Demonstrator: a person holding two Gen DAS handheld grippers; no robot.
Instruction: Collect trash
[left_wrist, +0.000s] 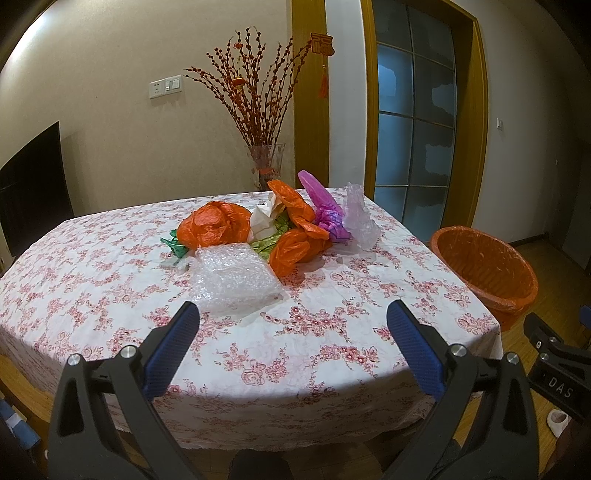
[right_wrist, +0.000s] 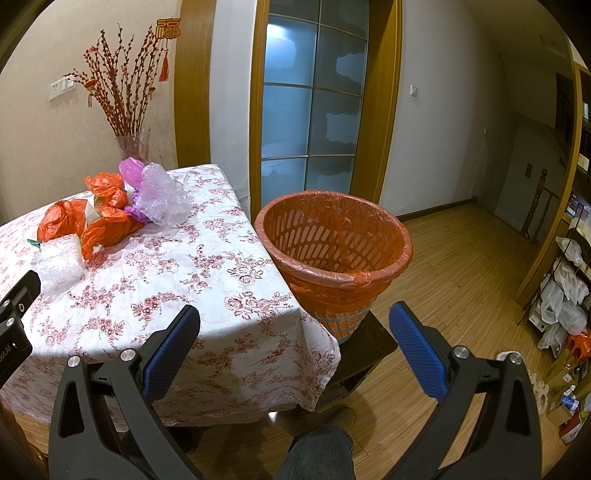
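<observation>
A pile of trash lies at the far middle of the table (left_wrist: 110, 295): orange plastic bags (left_wrist: 214, 223), a purple bag (left_wrist: 325, 210), a clear bag (left_wrist: 360, 219), white paper (left_wrist: 264, 219), green scraps (left_wrist: 173, 247) and a clear bubble-wrap sheet (left_wrist: 232, 280) nearest me. The pile also shows in the right wrist view (right_wrist: 107, 221). My left gripper (left_wrist: 293, 325) is open and empty, above the table's near part, short of the bubble wrap. My right gripper (right_wrist: 293, 325) is open and empty, near the table's right corner, in front of the orange-lined trash basket (right_wrist: 336, 243).
The basket (left_wrist: 487, 273) stands on a dark stool (right_wrist: 365, 347) right of the table. A glass vase of red branches (left_wrist: 264, 162) stands behind the table. A glass door (right_wrist: 310, 110) and wood floor (right_wrist: 461, 277) lie right. Bags and boxes (right_wrist: 565, 306) crowd the far right.
</observation>
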